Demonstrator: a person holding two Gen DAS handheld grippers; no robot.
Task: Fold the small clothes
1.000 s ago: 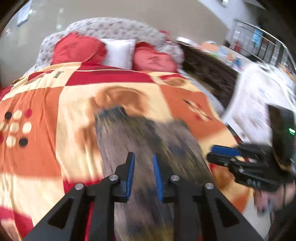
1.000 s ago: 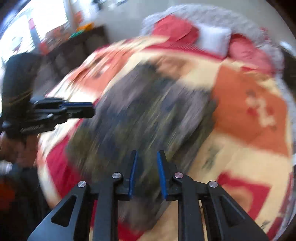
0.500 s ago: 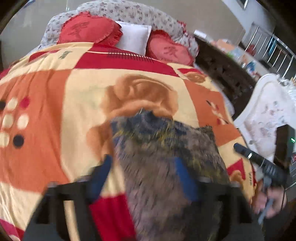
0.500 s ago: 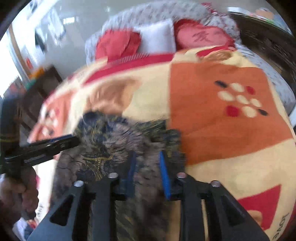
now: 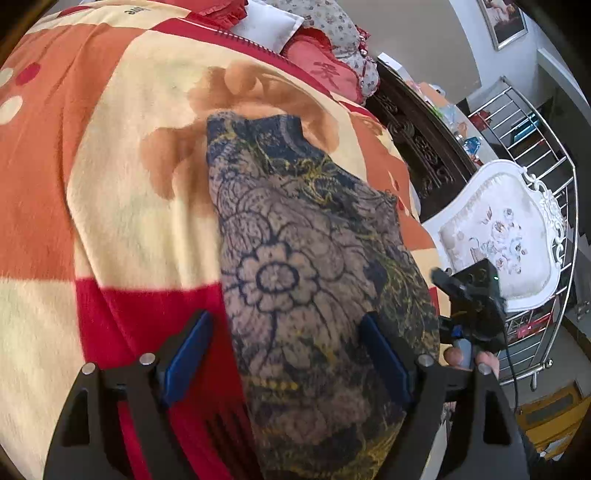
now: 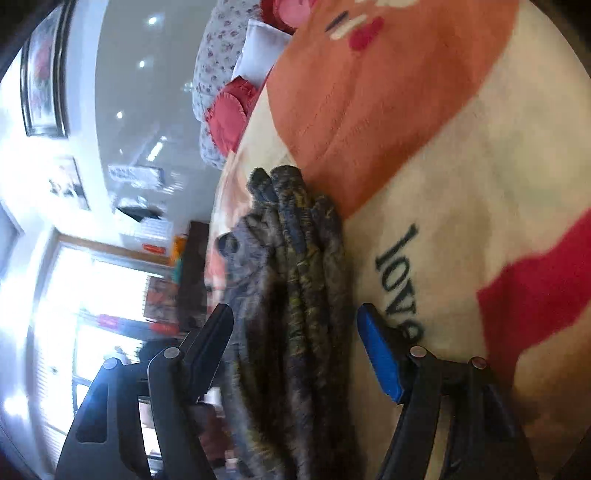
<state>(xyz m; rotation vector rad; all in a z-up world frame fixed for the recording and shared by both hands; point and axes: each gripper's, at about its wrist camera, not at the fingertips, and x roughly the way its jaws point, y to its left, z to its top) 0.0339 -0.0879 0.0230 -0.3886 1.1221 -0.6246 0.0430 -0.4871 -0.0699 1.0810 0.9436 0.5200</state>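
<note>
1. On a bed spread with an orange, cream and red blanket (image 5: 122, 206), a dark floral garment (image 5: 295, 266) lies flat in the left wrist view, sharp where a second ago it was a blur.
2. Left gripper (image 5: 288, 354): jaws opening, wide apart now after standing close together; the cloth lies between them, unpressed.
3. Right gripper (image 6: 295, 350): jaws opening too, its view rolled sideways; bunched folds of the garment run between the fingers.
4. Far side: blanket lies bare toward the pillows (image 5: 266, 22).
5. Right edge: a white chair (image 5: 498, 236) and dark carved furniture (image 5: 417, 140) stand close by the bed.
</note>
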